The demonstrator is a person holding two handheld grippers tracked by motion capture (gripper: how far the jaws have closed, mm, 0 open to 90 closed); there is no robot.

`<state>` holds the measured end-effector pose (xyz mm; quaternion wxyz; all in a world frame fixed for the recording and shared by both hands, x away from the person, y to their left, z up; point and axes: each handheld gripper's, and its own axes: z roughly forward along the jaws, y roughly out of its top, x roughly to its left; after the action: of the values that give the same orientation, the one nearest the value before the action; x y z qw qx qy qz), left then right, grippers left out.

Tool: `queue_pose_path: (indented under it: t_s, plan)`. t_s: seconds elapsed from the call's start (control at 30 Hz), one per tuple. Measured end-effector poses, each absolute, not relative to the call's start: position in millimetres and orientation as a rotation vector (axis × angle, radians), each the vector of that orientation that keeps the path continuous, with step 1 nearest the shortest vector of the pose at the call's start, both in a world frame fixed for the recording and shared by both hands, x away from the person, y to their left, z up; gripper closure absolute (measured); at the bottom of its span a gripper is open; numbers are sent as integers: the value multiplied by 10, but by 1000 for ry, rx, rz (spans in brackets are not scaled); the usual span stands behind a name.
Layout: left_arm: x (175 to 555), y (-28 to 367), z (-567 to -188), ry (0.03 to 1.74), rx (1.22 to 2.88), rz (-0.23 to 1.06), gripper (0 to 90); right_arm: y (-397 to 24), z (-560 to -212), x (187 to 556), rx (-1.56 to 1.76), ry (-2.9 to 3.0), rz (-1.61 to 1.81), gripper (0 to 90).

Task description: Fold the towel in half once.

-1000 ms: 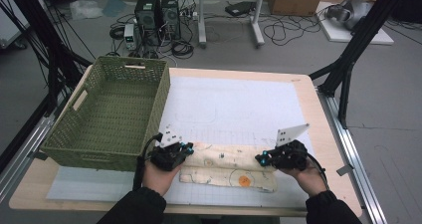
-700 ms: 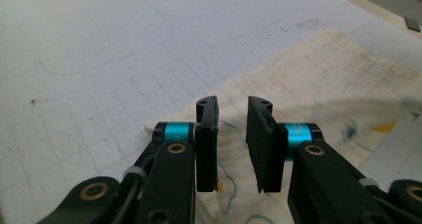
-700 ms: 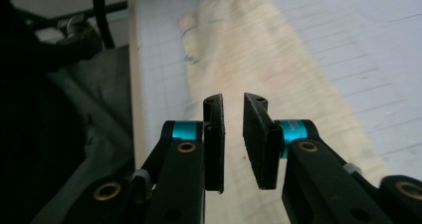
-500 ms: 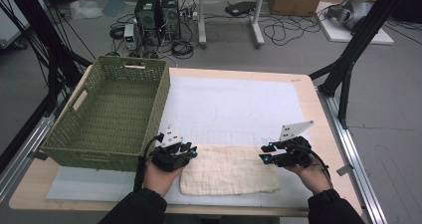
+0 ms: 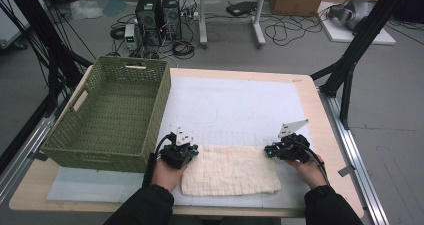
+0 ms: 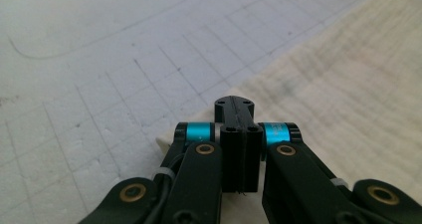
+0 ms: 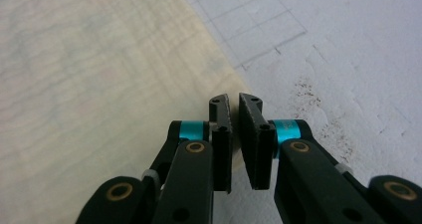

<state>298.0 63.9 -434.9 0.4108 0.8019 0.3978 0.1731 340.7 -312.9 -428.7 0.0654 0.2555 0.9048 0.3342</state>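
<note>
The table (image 5: 320, 110) carries a white gridded mat (image 5: 235, 105), and on the mat's near edge lies the folded cream cloth (image 5: 231, 171), well to the right of the green woven basket (image 5: 115, 112). The cloth lies flat, its long axis running left to right across the mat, parallel to the near table edge, with its short sides facing the two hands.

The left gripper (image 6: 238, 115) sits at the cloth's far left corner; its jaws have just been closing and now stand pressed together, apparently over the cloth's edge, though whether fabric is pinched I cannot tell. The right gripper (image 7: 234, 115) is at the far right corner, jaws also just closing, with a thin slit left between them; the corner (image 7: 226, 79) lies under them, and a grip is not clear.

The risk, as I judge it: one side catches only the top layer or nothing, so a lift would unfold or skew the cloth.
</note>
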Motion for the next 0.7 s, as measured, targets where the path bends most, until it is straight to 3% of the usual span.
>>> queue_pose_path:
  t_s: [0.23, 0.47, 0.53, 0.57, 0.6, 0.7]
  plan:
    - [3123, 663, -4259, 1075, 1923, 442, 900, -3141, -4152, 3408, 753, 2699, 1019, 843]
    - [3310, 714, -4374, 1178, 1915, 469, 900, -3151, -4267, 3521, 810, 2740, 959, 837]
    - [3305, 728, -4375, 1159, 1901, 445, 898, -3154, -4260, 3522, 805, 2729, 973, 798]
    - [3284, 722, -4366, 1122, 1900, 431, 894, -3165, -4250, 3517, 816, 2711, 993, 737]
    - [3266, 706, -4357, 1093, 1912, 416, 833, -3184, -4241, 3518, 821, 2704, 1033, 686]
    - [3221, 649, -4361, 1026, 1979, 400, 729, -3167, -4196, 3460, 745, 2694, 1068, 644]
